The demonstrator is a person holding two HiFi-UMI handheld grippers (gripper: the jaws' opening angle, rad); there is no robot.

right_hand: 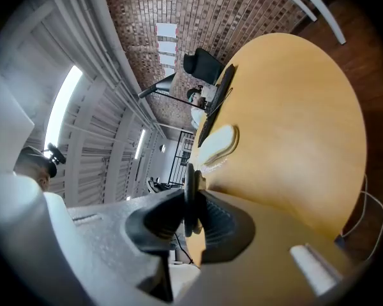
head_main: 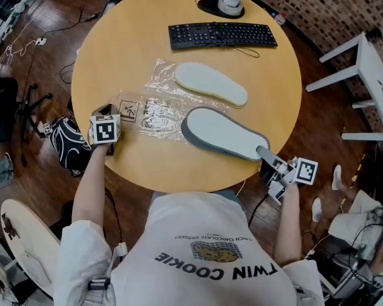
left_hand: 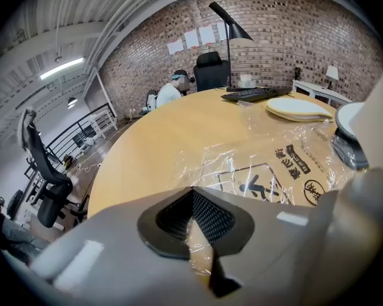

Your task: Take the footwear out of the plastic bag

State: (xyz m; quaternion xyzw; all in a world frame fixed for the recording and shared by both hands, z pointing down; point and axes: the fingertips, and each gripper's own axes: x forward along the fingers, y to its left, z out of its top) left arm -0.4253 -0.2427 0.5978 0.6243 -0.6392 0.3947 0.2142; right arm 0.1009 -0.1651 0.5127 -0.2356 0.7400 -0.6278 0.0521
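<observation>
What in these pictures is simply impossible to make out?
- Head view: print on the plastic bag is too small to read.
- Head view: glare hides whether the toe of the grey slipper is inside the bag.
- Right gripper view: that slipper shows only edge-on.
- Head view: the lamp is cut off by the top edge.

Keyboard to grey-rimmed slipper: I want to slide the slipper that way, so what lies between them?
In the head view the pale slipper lies across that stretch, between the keyboard and the grey-rimmed slipper.
</observation>
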